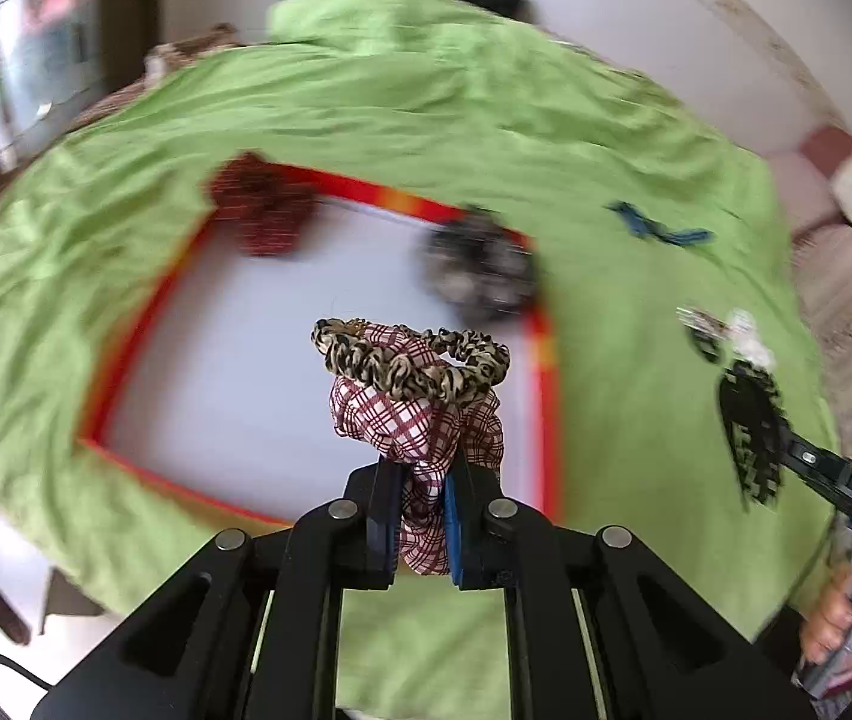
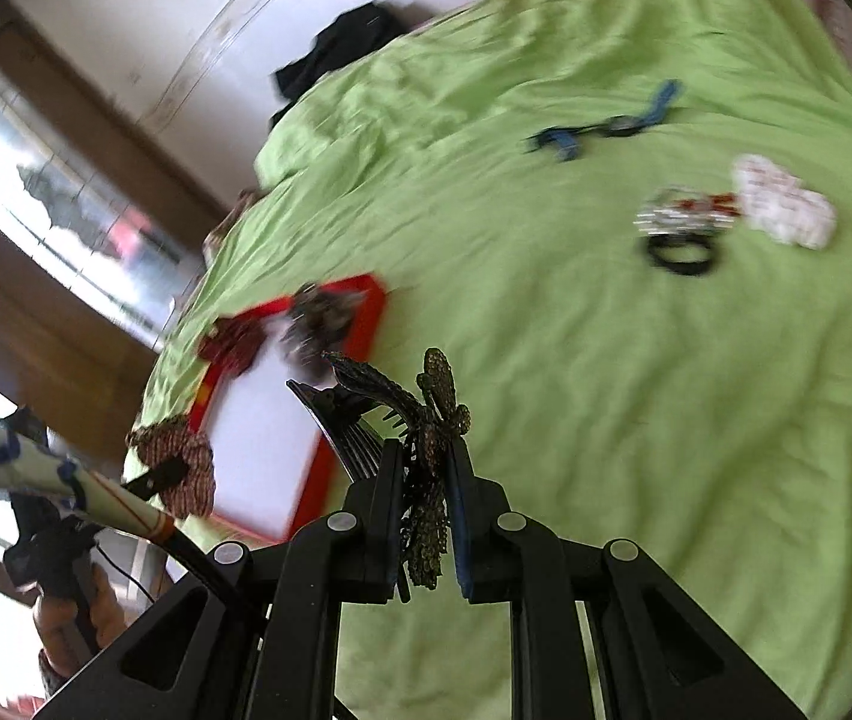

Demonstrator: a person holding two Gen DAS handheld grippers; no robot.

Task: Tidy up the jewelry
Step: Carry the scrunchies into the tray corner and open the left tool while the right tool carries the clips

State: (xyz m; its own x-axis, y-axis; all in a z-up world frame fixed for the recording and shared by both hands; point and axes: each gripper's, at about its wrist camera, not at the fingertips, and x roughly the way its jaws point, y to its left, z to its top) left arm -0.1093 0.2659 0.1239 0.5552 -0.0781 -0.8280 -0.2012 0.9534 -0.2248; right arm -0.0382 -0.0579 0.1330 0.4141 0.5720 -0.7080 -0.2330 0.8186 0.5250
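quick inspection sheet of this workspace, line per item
surface: green bedsheet, wrinkled, covering a bed.
job's things: red-rimmed tray with a white floor, holding a dark red scrunchie and a grey-black scrunchie. Loose on the sheet: blue band, black hair tie, silver clip, white scrunchie.
clutter: black garment at the far edge of the bed.
grippers: left tool shut on a plaid scrunchie, a leopard scrunchie looped around it, above the tray; right tool shut on a dragonfly hair clip.
cables: thin black cable near the left hand.
surroundings: white wall, window.
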